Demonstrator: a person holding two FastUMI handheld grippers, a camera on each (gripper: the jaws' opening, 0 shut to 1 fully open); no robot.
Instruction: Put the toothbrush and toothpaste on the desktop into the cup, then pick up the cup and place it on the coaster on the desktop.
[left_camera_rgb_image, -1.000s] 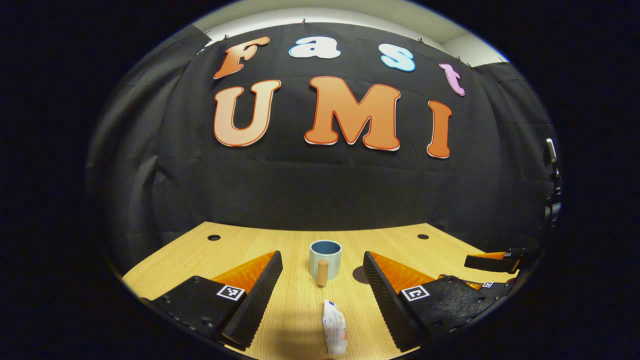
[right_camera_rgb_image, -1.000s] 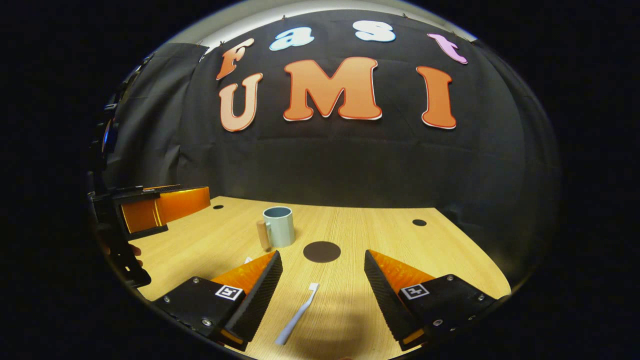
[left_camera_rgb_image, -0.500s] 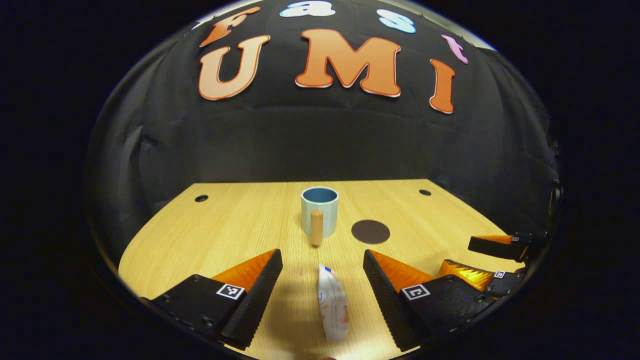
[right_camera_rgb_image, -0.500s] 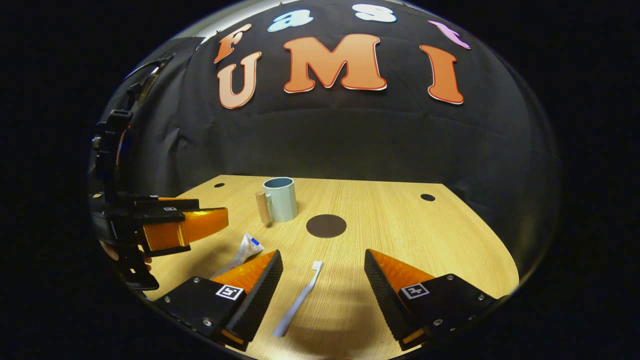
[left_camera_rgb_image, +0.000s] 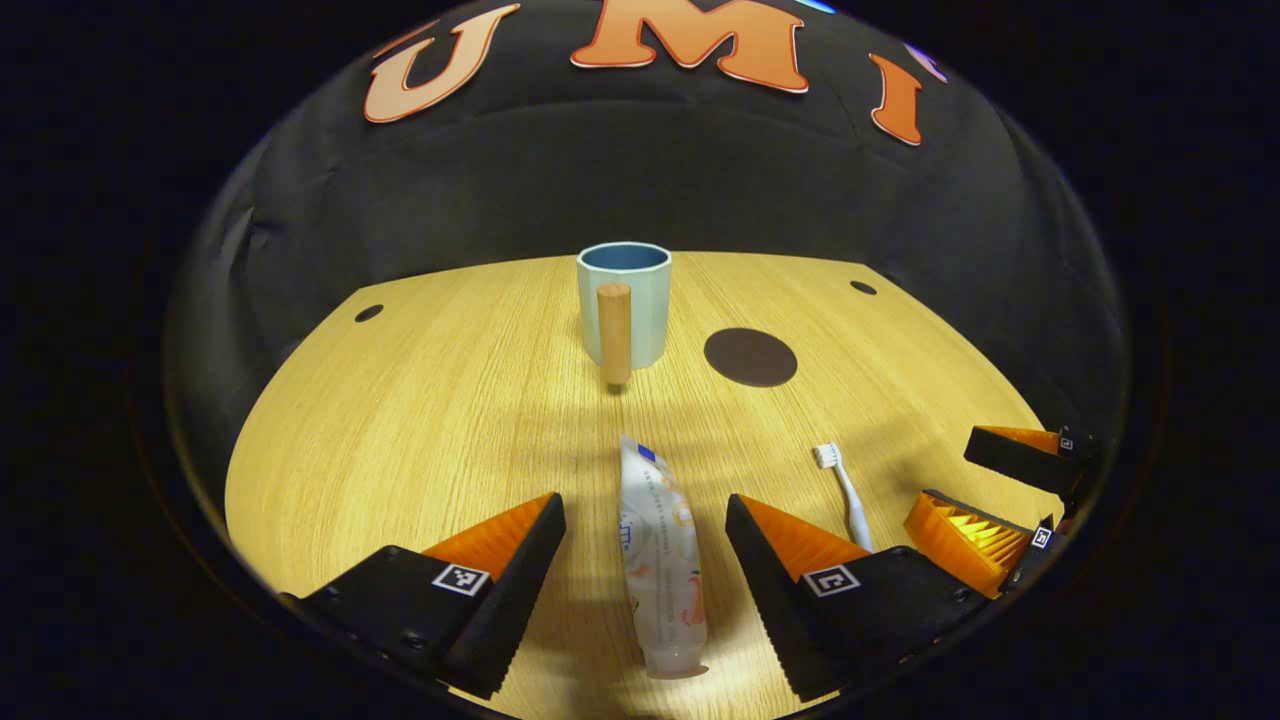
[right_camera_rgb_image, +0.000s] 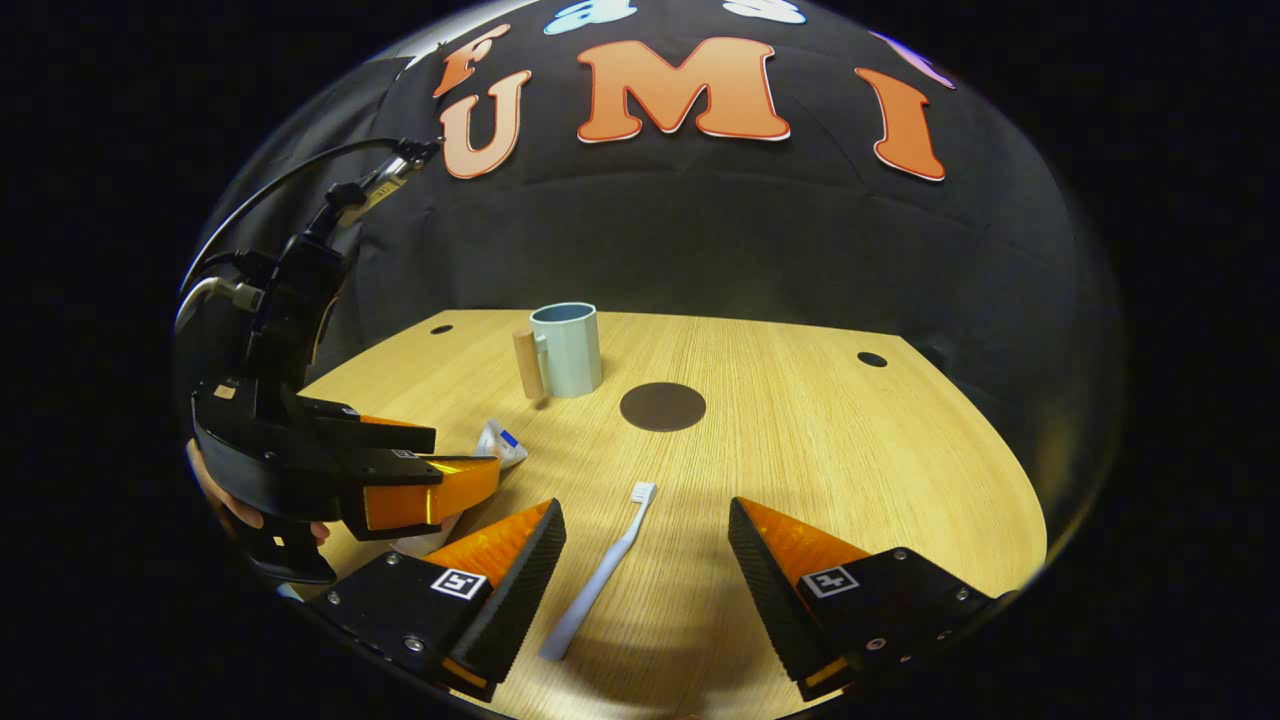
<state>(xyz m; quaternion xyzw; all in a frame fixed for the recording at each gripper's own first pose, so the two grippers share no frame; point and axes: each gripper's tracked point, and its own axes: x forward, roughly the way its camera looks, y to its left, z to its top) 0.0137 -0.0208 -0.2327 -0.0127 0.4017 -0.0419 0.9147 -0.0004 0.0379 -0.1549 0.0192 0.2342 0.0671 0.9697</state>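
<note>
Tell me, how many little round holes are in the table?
2. One hole sits near the far left corner of the table, left of the cup. The other hole sits near the far right corner, beyond the coaster. More may be hidden.

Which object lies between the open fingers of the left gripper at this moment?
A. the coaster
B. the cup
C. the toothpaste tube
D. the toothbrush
C: in the left gripper view the toothpaste tube lies flat on the desktop between the open fingers of the left gripper.
</note>
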